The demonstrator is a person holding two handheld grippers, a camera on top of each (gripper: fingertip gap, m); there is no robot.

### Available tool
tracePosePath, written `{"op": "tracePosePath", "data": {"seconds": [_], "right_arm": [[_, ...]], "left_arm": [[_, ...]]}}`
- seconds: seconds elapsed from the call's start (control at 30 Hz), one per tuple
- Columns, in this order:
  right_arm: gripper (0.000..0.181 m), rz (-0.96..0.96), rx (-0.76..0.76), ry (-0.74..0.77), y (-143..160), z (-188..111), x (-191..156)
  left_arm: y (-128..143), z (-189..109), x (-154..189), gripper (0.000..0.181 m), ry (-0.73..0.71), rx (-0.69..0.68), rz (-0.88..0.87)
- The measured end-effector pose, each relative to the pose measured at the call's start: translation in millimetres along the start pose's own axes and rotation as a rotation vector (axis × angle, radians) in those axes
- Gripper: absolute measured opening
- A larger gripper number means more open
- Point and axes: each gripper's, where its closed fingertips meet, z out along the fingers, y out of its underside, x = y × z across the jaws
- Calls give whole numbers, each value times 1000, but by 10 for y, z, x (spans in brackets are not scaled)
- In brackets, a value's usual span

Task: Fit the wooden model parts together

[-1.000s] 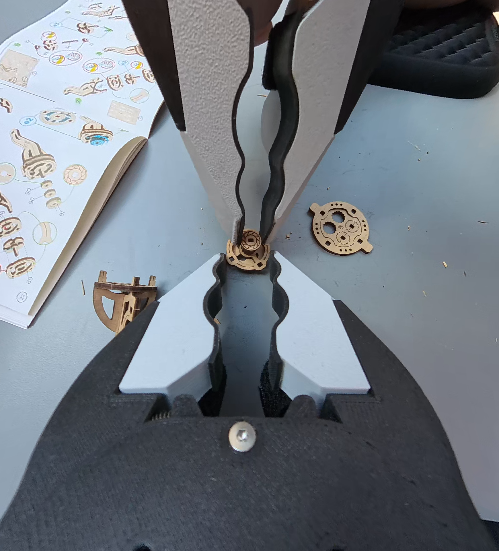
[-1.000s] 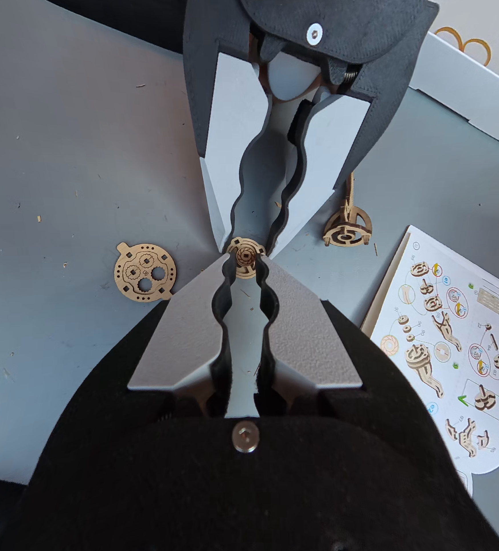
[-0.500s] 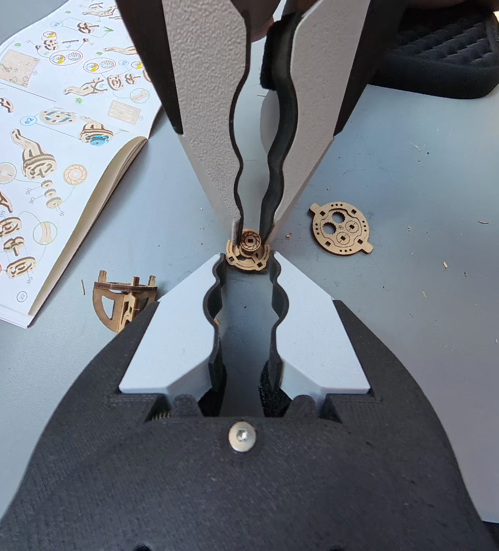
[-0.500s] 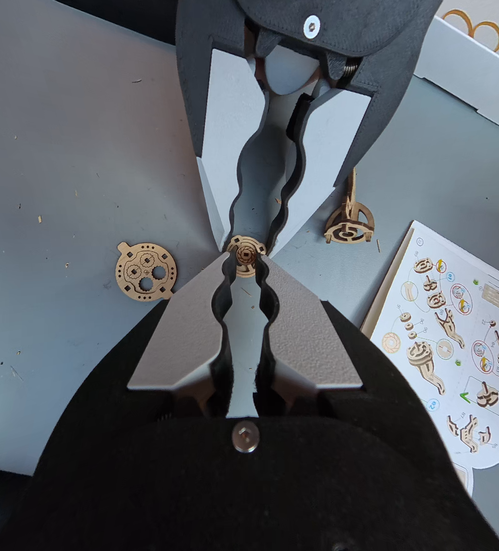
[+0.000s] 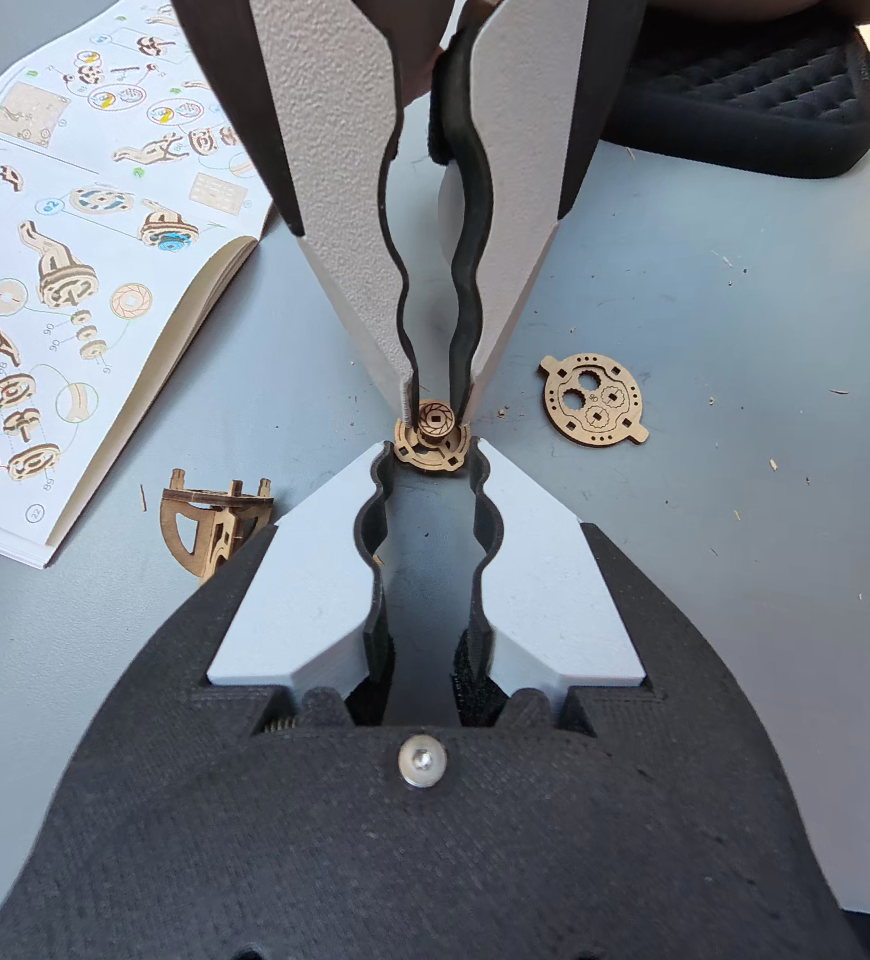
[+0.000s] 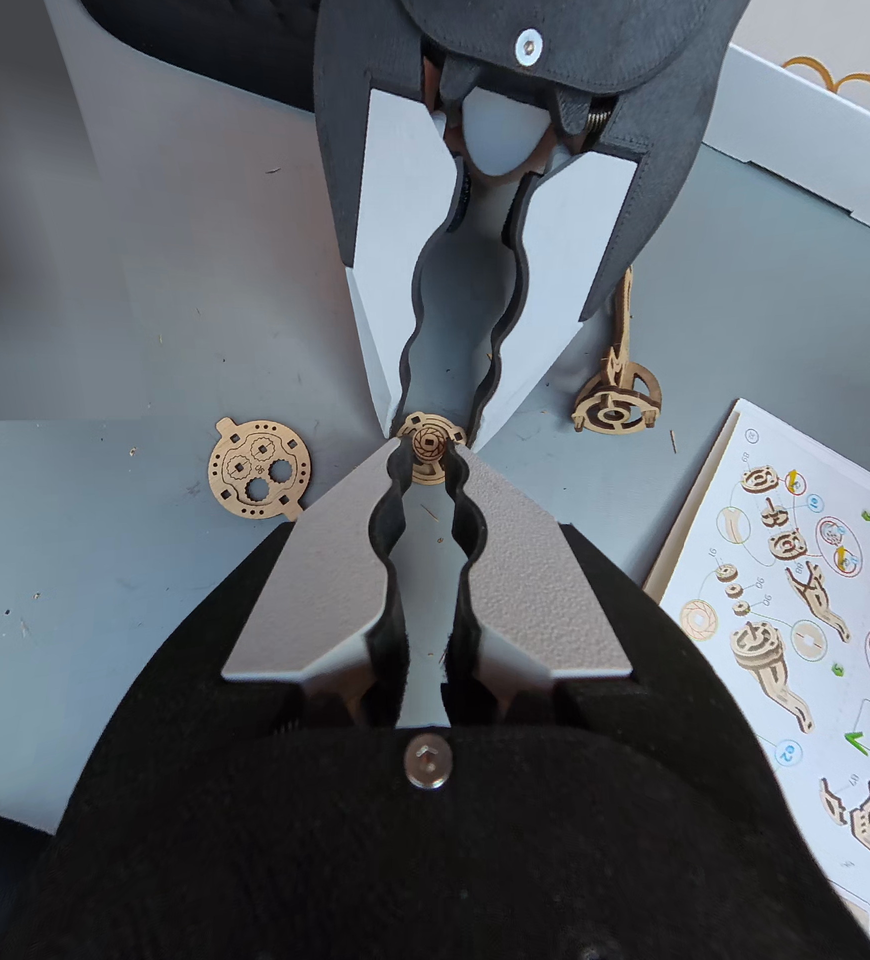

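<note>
Left wrist view, tabletop: we see a grey table filling the frame, specked with small wood shavings.
Seat cushion: a black padded cushion sits at the upper right edge of the table.
Instruction booklet: an open booklet of assembly drawings lies at the upper left; in the right wrist view it lies at the lower right.
White box: in the right wrist view we see the edge of a white box at the upper right.
Left gripper: it rises from the bottom centre, its jaws partly closed, tips pressed on either side of the wooden ring base, which lies flat on the table at the centre.
Right gripper: it reaches up from the bottom of its own view, jaws nearly closed, pinching the small round wooden gear that sits upright on the ring base; in the left wrist view this gripper comes down from the top onto the gear.
Leg assembly: a part-built wooden sub-assembly stands left of centre, just beside the left gripper's body.
Perforated disc: a flat round wooden plate with holes and two tabs lies right of centre, apart from both grippers.
</note>
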Motion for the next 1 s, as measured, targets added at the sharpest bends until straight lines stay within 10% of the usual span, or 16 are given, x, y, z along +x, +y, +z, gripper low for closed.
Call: {"op": "tracePosePath", "data": {"seconds": [0.7,1.0], "right_arm": [[12,-14,0,31,-1,-3,3],[12,-12,17,27,0,-7,-2]], "left_arm": [[-123,-78,-183,35,46,92,-279],[-146,-73,-35,8,216,113,-425]]}}
